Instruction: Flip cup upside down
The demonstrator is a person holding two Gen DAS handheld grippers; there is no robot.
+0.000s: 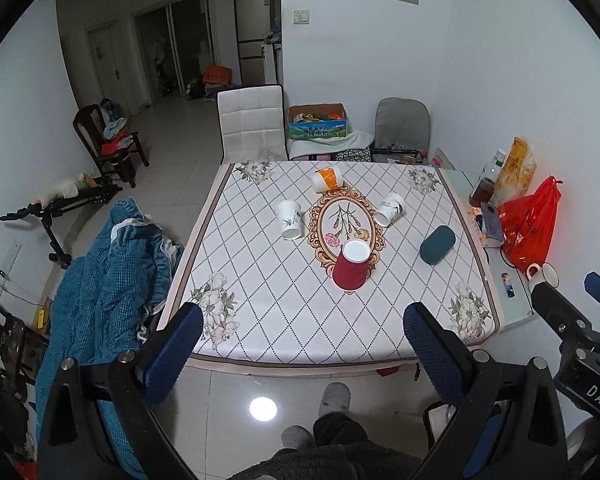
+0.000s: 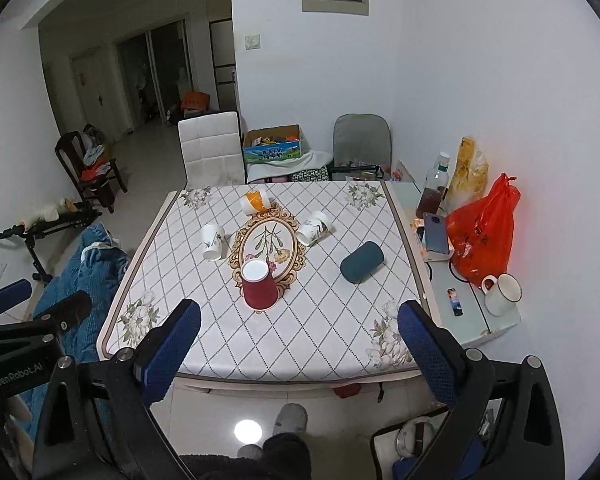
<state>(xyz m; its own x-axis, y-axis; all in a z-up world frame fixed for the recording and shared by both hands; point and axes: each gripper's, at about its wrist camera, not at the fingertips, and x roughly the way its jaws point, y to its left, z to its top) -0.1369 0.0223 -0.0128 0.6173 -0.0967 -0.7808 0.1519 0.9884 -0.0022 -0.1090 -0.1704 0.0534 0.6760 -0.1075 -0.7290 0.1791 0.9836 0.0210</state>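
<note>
While both tools hover short of the near edge of the bench, the left hand-held gripper has its blue-padded fingers spread wide apart, holding and touching nothing, and the right hand-held gripper is equally wide apart and empty. A red cup stands upside down, white base up, at the 6 o'clock end of the cloth's oval medallion. A white cup stands at 9 o'clock, another white cup lies tipped at 2 o'clock, an orange cup lies at 12 o'clock, and a teal cylinder lies at 3 o'clock. Readable lettering on the tools: "GenRobot.AI" and "DAS".
</note>
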